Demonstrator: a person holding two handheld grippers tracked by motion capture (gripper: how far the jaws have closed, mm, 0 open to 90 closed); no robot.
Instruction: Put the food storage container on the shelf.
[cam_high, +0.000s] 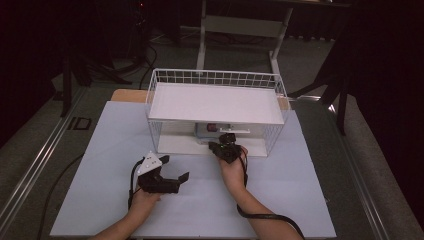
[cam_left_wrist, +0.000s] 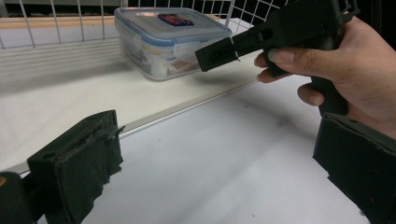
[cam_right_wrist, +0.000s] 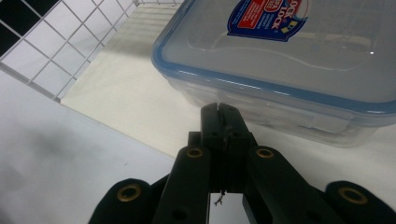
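Observation:
A clear plastic box (cam_high: 216, 129) with a blue-rimmed lid and a red-and-blue label stands on the bottom shelf of a white wire rack (cam_high: 154, 102). My right gripper (cam_high: 228, 138) is shut with nothing in it. Its tip (cam_right_wrist: 223, 116) sits just in front of the box (cam_right_wrist: 289, 60), near the side under the lid rim; I cannot tell if they touch. My left gripper (cam_high: 176, 168) hovers over the table left of the rack's front, wide open and empty. In the left gripper view (cam_left_wrist: 215, 154) I see the box (cam_left_wrist: 168, 39) and the right gripper (cam_left_wrist: 219, 53).
The rack's flat white top shelf (cam_high: 215, 102) overhangs the box, leaving a low gap. Wire mesh walls (cam_right_wrist: 60, 51) close the rack's sides and back. The white tabletop (cam_high: 100, 165) spreads around both hands. Dark floor, cables and table legs lie beyond.

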